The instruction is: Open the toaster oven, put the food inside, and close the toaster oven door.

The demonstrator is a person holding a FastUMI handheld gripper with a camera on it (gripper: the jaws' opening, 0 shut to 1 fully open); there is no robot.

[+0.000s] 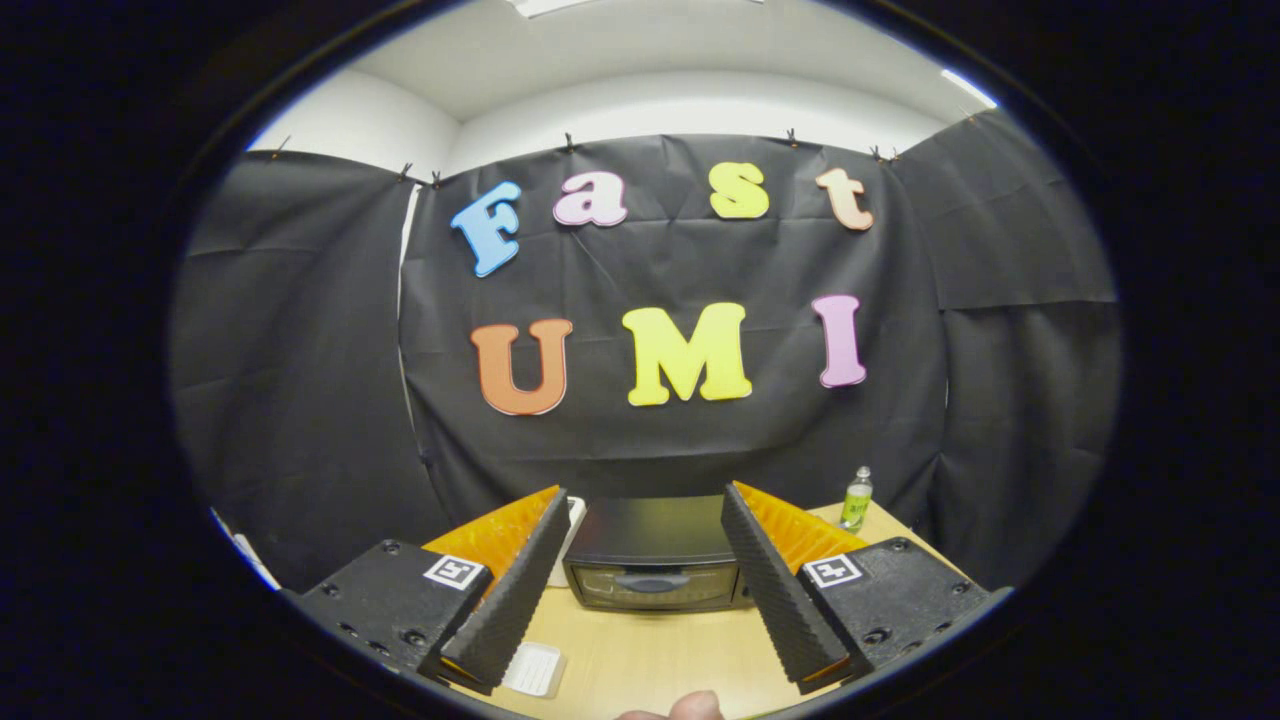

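Observation:
The toaster oven (pixel 653 560) is a dark box with a glass door and a handle across the front; its door is shut. It stands on the wooden table (pixel 650 650) beyond my fingers, framed in the gap between them. My gripper (pixel 645 505) is open, its fingers spread wide with nothing between them, held well back from the oven. A pale, flat item (pixel 535 668) lies on the table by my left finger; I cannot tell whether it is the food.
A small green bottle (pixel 856 498) stands on the table at the back right of the oven. A white object (pixel 566 545) sits just left of the oven, partly hidden by my left finger. A fingertip of a person (pixel 690 707) shows at the table's near edge.

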